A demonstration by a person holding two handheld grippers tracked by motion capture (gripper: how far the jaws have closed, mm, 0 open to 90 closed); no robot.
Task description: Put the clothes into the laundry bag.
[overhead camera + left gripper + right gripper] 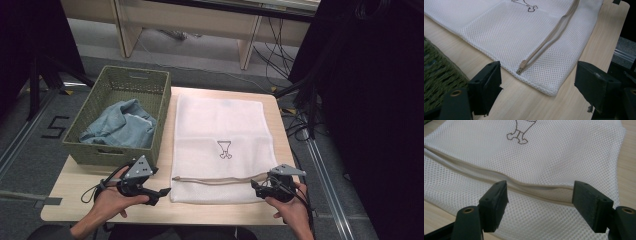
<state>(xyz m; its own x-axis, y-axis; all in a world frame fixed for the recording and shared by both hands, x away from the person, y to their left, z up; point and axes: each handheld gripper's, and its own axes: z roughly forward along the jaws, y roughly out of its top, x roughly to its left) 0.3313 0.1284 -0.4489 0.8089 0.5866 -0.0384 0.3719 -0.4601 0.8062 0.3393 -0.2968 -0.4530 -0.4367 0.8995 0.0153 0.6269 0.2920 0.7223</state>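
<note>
A white mesh laundry bag (pixel 220 145) lies flat on the wooden table (pixel 90 197), with a small dark print (pixel 224 149) on it and a beige zipper (pixel 220 180) across its near end. The zipper pull (pixel 521 68) sits near the bag's left corner. My left gripper (pixel 162 192) hovers just left of that corner, jaws wide apart, nothing between them; its fingers (pixel 487 87) frame the pull. My right gripper (pixel 257 186) is open over the bag's near right part, above the zipper (pixel 531 188), and its fingers (pixel 495 202) hold nothing.
A green woven basket (pixel 102 152) stands on the table's left side and holds blue cloth (pixel 120 125). Its wall (pixel 439 75) is close to my left gripper. Beyond the table are wooden furniture legs (pixel 247 45), cables and dark curtains.
</note>
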